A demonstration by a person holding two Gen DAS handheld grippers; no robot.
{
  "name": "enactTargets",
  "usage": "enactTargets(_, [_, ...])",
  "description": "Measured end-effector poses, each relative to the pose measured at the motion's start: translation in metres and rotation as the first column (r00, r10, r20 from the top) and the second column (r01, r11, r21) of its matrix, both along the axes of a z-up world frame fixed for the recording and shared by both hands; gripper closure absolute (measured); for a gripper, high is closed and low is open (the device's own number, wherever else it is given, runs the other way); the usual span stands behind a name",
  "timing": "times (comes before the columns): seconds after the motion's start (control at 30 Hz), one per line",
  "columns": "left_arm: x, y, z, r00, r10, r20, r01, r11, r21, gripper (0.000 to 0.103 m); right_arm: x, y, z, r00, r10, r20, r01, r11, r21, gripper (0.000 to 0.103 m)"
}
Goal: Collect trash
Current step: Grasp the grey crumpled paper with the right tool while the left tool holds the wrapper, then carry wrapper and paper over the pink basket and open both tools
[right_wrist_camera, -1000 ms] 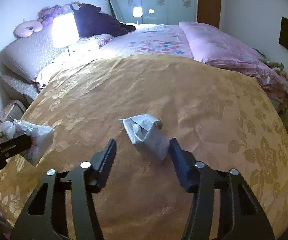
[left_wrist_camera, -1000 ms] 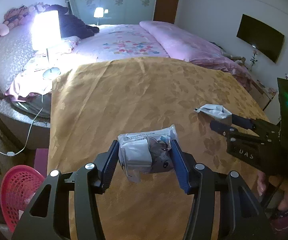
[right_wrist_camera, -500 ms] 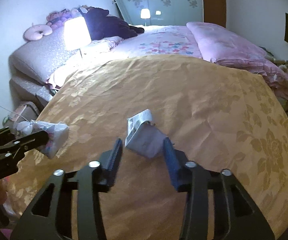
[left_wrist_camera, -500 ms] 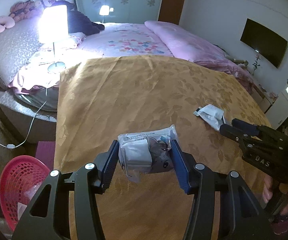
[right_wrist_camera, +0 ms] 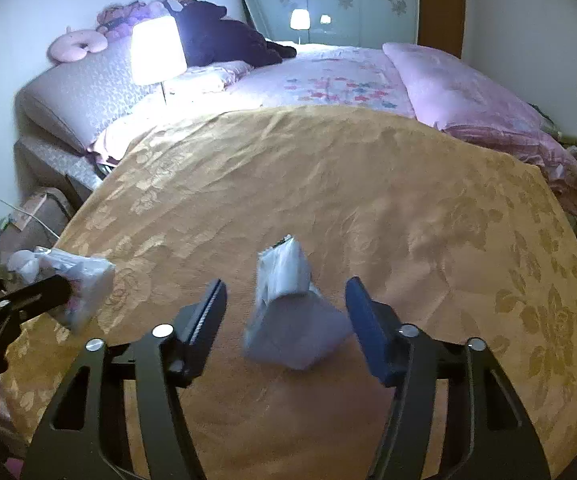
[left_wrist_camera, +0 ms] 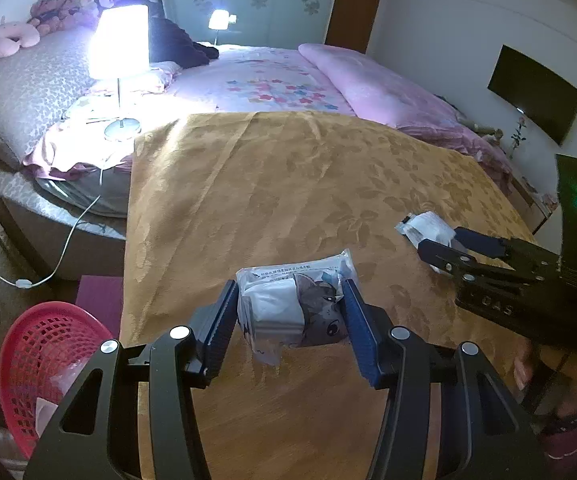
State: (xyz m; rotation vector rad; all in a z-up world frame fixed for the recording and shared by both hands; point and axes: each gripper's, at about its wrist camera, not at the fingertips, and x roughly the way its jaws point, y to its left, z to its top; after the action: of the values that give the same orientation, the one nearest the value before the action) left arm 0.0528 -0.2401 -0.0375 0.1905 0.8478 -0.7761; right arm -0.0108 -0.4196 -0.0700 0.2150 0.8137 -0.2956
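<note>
Currently my left gripper point(left_wrist_camera: 290, 320) is clamped on one packet point(left_wrist_camera: 294, 304). My right gripper point(right_wrist_camera: 286, 312) stands apart around a wrapper point(right_wrist_camera: 288, 300), ungrasped. Neither is in the basket point(left_wrist_camera: 36, 364) yet.

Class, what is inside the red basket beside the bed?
The red basket holds some pale plastic or paper scraps near its bottom. The left gripper and the frame's edge cover the rest.
</note>
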Motion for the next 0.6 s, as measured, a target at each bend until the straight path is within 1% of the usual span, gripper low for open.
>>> enactTargets(0.03, [0.000, 0.001, 0.001, 1.000, 0.002, 0.006, -0.002, 1.000, 0.002, 0.053, 0.001, 0.001, -0.001, 1.000, 0.002, -0.005, -0.002, 1.000, 0.000, 0.053])
enactTargets(0.2, [-0.001, 0.008, 0.003, 1.000, 0.013, 0.015, -0.013, 1.000, -0.004, 0.053, -0.001, 0.007, 0.000, 1.000, 0.003, 0.001, -0.003, 1.000, -0.011, 0.056])
enactTargets(0.27, [-0.001, 0.010, 0.005, 1.000, 0.019, 0.016, -0.019, 1.000, -0.009, 0.053, -0.001, 0.010, 0.002, 1.000, 0.006, 0.007, -0.006, 1.000, -0.015, 0.061])
enactTargets(0.3, [0.000, 0.011, 0.005, 1.000, 0.021, 0.018, -0.020, 1.000, -0.010, 0.053, -0.001, 0.012, 0.004, 1.000, 0.009, 0.012, -0.009, 1.000, -0.015, 0.062])
enactTargets(0.37, [0.000, 0.014, 0.005, 0.999, 0.026, 0.021, -0.026, 1.000, -0.010, 0.053, -0.001, 0.017, 0.008, 1.000, 0.020, 0.021, -0.019, 1.000, -0.015, 0.069])
enactTargets(0.6, [0.001, 0.026, 0.009, 0.999, 0.050, 0.021, -0.050, 0.999, -0.019, 0.053, 0.003, 0.029, 0.012, 0.998, 0.053, 0.027, -0.053, 0.999, -0.006, 0.076])
